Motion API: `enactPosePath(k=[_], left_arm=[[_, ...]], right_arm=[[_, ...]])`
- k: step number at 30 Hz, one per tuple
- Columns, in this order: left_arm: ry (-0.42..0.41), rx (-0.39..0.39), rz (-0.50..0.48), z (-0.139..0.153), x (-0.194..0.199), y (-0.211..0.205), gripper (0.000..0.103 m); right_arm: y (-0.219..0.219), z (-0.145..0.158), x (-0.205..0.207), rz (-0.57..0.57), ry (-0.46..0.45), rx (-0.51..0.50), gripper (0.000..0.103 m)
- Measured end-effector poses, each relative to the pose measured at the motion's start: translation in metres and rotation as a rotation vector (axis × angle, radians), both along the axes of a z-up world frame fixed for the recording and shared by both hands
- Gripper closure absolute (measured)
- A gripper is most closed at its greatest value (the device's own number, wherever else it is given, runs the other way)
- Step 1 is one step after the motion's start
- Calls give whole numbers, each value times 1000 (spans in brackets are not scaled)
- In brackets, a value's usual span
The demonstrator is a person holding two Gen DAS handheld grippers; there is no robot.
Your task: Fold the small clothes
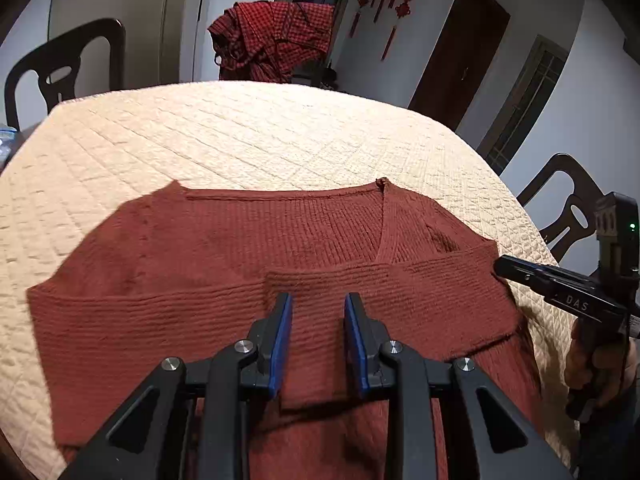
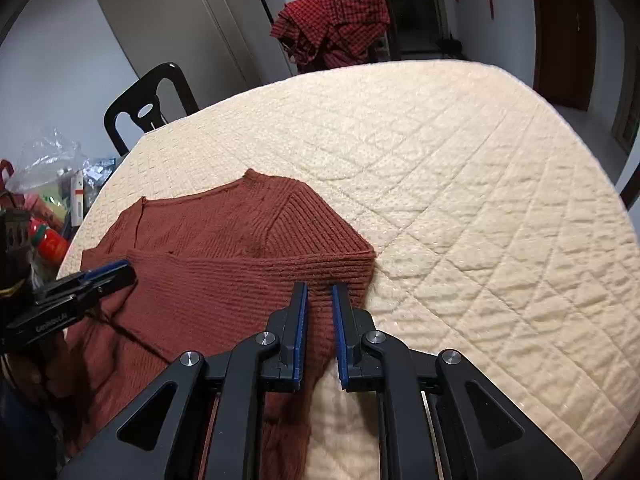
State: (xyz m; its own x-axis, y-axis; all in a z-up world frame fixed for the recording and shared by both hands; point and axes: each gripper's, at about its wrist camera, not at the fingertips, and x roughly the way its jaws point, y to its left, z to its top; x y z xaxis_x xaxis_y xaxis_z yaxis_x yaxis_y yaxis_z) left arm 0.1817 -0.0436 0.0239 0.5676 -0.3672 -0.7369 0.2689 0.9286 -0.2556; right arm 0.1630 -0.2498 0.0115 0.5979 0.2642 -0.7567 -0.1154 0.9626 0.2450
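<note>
Rust knit sweater (image 1: 224, 264) lies flat on the quilted table (image 1: 248, 132), both sleeves folded across its chest. Left hand-held gripper (image 1: 316, 300) hovers over the sleeve cuff near the sweater's middle, jaws spread a bit, nothing pinched. Right hand-held gripper (image 2: 320, 292) sits at the sweater's right folded edge, jaws w/ a narrow gap, pads not clamping the knit (fabric shows between them, loose). Risk imo: knit is springy, so the sleeves could slide back open if either gripper drags across them, or a one-sided lift could skew the fold.
</note>
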Motion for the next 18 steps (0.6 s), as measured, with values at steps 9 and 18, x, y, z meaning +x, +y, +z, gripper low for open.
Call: enactPosePath(k=[9, 18], left_arm=[[8, 6, -2, -10, -23, 13, 73], [-42, 11, 80, 4, -65, 46, 73]], right_arm=[[14, -7, -37, 70, 2, -59, 90], [17, 7, -68, 76, -27, -42, 90]])
